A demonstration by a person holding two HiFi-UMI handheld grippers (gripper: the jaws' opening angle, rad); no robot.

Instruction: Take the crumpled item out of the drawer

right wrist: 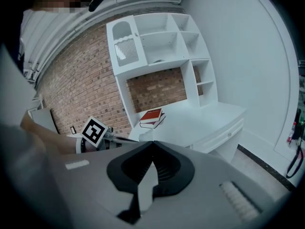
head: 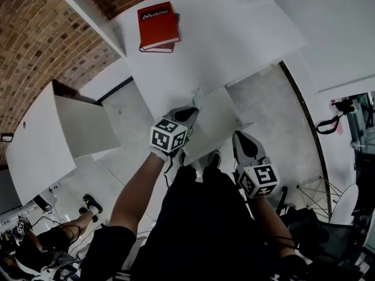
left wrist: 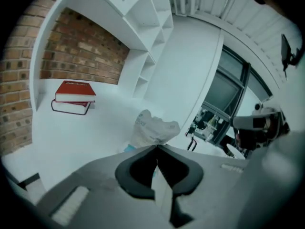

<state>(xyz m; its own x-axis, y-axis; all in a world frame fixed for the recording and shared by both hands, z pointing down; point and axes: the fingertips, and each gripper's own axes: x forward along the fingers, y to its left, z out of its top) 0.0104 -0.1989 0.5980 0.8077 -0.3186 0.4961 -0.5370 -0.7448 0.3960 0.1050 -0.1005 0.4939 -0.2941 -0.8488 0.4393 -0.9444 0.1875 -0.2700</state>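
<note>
In the left gripper view, the crumpled item [left wrist: 153, 128], a wrinkled white plastic bag, stands right at the tips of my left gripper [left wrist: 156, 147]. The jaws are shut on its lower edge, and it hangs above the white desk top [left wrist: 86, 132]. In the head view, the left gripper [head: 191, 112] is over the desk's front edge, beside the pulled-out white drawer [head: 220, 117]. My right gripper [head: 239, 137] is lower, to the right of the drawer. Its jaws [right wrist: 152, 142] meet with nothing between them. The right gripper view also shows the left gripper's marker cube [right wrist: 94, 131].
Two red books [head: 157, 26] lie at the back of the desk [head: 234, 34], under a white shelf unit [right wrist: 157, 46] on a brick wall. A white cabinet [head: 53, 136] stands open at the left. A seated person [head: 53, 239] is at the lower left.
</note>
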